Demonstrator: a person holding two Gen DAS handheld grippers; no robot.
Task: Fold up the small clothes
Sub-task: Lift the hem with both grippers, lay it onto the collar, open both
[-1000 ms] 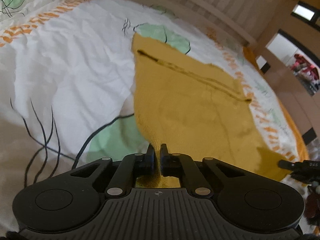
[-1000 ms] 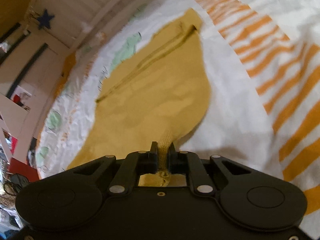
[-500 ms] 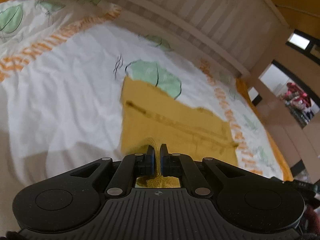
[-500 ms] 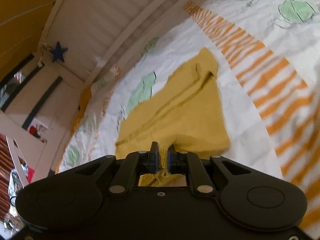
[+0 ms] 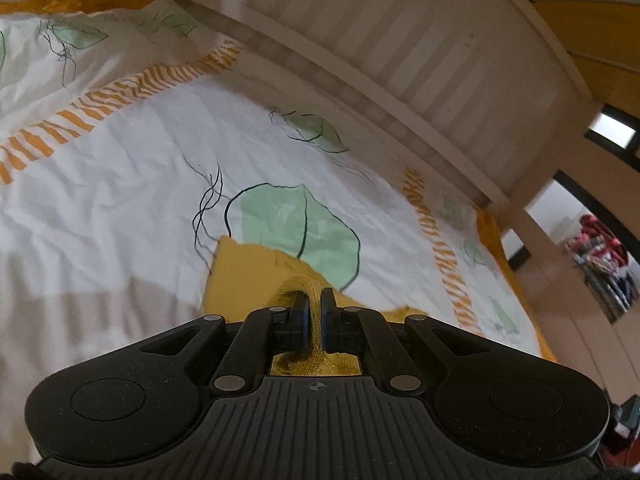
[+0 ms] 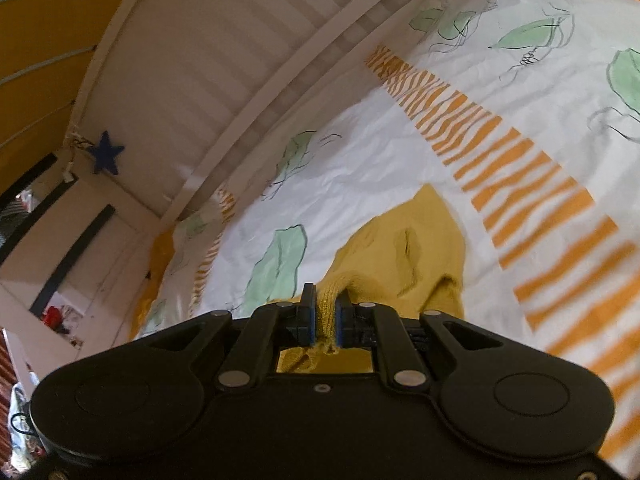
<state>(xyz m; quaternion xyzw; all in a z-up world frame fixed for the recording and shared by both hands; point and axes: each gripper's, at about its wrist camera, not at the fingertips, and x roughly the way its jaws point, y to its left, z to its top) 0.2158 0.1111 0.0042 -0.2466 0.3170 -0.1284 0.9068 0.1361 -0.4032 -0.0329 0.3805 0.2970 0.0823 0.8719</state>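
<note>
Both the left claw (image 5: 314, 306) and right claw (image 6: 325, 312) are still gripping the knitted yellow garment (image 6: 404, 248), now bunched smaller on the leaf-printed bedsheet (image 5: 120, 184)

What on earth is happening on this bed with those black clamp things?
A person is folding a small mustard-yellow knitted garment on a white bedsheet printed with green leaves and orange stripes. The left gripper and the right gripper are each shut on a bunched edge of it. The rest of the garment lies on the sheet beyond them, near the white slatted bed rail.
</note>
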